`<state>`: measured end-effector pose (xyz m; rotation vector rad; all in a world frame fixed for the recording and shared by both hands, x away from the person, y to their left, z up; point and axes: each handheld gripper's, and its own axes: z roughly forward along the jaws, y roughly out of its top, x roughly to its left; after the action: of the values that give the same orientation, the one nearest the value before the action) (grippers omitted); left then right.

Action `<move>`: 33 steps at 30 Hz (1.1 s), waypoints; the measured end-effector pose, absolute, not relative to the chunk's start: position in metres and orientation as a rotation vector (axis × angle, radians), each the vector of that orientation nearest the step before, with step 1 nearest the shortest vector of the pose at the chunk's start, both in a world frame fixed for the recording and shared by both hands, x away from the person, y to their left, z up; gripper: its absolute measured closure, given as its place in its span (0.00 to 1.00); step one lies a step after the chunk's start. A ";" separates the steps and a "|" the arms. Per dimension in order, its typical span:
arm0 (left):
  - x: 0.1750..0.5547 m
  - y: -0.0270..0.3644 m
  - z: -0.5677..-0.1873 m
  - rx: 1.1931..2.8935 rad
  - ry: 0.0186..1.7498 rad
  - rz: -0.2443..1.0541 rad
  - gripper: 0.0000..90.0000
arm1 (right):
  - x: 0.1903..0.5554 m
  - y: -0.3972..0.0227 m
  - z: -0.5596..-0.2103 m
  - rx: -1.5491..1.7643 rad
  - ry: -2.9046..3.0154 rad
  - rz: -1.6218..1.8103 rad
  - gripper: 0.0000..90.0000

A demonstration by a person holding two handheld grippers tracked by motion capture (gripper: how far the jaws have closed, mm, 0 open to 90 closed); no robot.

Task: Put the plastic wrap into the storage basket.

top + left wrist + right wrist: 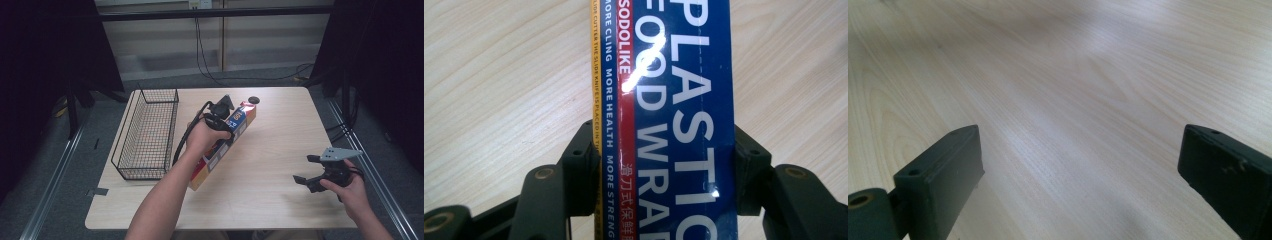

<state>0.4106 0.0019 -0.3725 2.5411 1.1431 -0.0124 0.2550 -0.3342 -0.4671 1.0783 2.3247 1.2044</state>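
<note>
A long box of plastic food wrap (241, 119), blue with red and yellow stripes, lies slanted across the middle of the wooden table (280, 135). My left gripper (223, 131) is shut on it from above, partway along its length. In the left gripper view the jaws press both long sides of the box (674, 90), with my left gripper (666, 160) centred over it and the table grain showing on either side. My right gripper (301, 168) is held near the front right of the table, open and with nothing in it. Its two pads (943, 170) stand wide apart over bare wood, around my right gripper (1080, 165).
A black wire basket (158, 90) stands along the table's left side, just left of the box. A small black round object (254, 99) lies near the far edge, beyond the box's far end. Cables hang beyond the table.
</note>
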 end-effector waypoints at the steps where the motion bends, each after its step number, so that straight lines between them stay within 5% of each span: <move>1: 0.411 0.003 -0.371 2.543 1.145 -0.009 0.48 | 0.255 -0.334 -0.467 1.074 2.331 1.202 0.04; 33: 0.420 0.043 -0.345 2.497 1.260 0.021 0.48 | 0.255 -0.333 -0.467 1.073 2.326 1.215 0.04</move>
<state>0.4203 0.0429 -0.3449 2.4965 1.2600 0.0212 0.2548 -0.3325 -0.4667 1.0732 2.3264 1.2148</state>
